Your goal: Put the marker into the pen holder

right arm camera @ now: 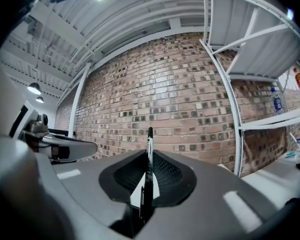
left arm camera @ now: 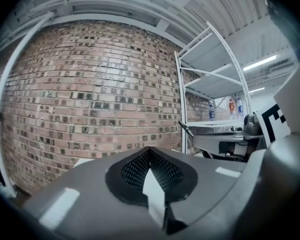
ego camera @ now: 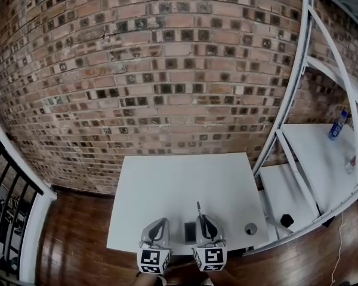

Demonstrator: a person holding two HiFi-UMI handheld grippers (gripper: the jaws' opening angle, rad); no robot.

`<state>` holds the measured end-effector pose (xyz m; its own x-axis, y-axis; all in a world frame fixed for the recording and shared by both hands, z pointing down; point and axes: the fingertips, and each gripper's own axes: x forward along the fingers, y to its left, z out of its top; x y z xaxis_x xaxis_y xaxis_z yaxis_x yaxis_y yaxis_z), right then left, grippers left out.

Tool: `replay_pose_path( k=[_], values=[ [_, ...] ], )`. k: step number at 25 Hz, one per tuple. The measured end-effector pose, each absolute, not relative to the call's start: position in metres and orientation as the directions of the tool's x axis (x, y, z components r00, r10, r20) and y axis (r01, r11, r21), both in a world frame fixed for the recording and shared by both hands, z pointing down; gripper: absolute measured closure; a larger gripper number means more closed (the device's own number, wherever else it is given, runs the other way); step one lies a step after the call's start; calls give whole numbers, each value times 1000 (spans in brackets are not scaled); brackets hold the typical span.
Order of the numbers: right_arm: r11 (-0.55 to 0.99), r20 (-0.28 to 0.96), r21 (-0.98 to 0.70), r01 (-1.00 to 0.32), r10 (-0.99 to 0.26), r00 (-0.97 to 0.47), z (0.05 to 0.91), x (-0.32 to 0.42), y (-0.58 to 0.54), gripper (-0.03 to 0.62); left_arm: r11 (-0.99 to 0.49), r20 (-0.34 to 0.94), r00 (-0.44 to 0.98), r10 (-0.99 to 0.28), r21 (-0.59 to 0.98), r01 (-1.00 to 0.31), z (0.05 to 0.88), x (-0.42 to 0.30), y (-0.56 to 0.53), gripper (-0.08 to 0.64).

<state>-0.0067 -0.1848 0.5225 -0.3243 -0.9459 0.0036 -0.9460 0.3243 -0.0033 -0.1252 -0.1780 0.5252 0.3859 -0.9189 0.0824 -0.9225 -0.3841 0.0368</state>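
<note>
A brick wall (ego camera: 167, 70) rises ahead of the right tongs (ego camera: 204, 219), and a white rack (ego camera: 315, 151) holding a bottle (ego camera: 338, 126) stands to their right.

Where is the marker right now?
The marker is pinched in the right gripper, sticking out past its jaws, over the near edge of the white table, beside the left gripper.

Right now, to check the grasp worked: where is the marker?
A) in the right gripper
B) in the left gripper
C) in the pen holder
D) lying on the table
A: the marker stands upright, clamped between the jaws of the right gripper.
</note>
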Motion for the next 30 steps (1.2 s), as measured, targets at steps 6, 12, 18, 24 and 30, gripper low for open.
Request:
replay_pose_path(
  k=[6, 12, 18, 24, 30],
  values=[
    [325, 35, 10, -946, -945, -325, 543, -13, -191, 548, -384, 97, 386, -917, 36, -923, 531, -131, -177, 546],
    [339, 115, 20, -941, -935, -335, 578, -16, -182, 523, -366, 106, 369, -924, 45, -930, 535, -141, -179, 546],
    [331, 85, 31, -943, -941, -327, 567, -6, -183, 537, -362, 117, 366, -923, 54, -931, 540, -137, -182, 546],
    [301, -12, 85, -950, -953, -303, 521, 20, -187, 589, -347, 115, 352, -929, 60, -936, 539, -133, -181, 546],
    [284, -27, 114, -952, -957, -289, 506, 41, -186, 591, -347, 116, 352, -929, 62, -936, 542, -124, -179, 546]
  ],
)
